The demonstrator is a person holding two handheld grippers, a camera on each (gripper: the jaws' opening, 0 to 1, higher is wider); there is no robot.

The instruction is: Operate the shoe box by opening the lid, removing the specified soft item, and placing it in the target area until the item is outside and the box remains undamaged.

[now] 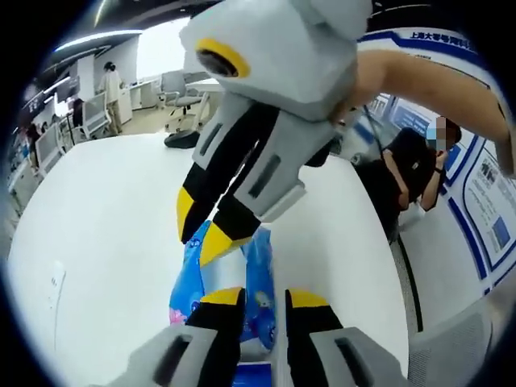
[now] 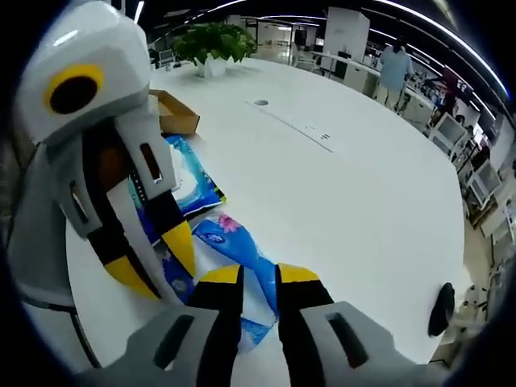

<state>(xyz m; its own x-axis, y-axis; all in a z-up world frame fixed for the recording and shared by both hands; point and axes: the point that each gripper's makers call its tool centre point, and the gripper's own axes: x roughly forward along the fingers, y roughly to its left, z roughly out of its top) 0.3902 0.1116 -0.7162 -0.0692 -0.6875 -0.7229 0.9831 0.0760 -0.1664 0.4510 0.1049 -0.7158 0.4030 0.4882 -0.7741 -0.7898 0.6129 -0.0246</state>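
Low in the centre of the left gripper view, the left gripper (image 1: 262,302) has its yellow-tipped black jaws pressed to either side of a soft blue-and-white plastic packet (image 1: 260,294), clamped on it above the white tabletop (image 1: 97,242). The right gripper (image 1: 208,234) reaches down from the upper centre of that frame, its jaw tips at the packet's far end. In the right gripper view its jaws, bottom centre, are likewise closed on the packet (image 2: 242,266), though how firmly is hard to judge at this angle. At the upper left of that view sits the brown cardboard shoe box (image 2: 173,113), with a flat blue printed pack (image 2: 189,181) lying between it and the packet. The item looks already out of the box. With both claws holding one thin wrapper, pulling them apart could tear it; an early release could drop it away from the target area.
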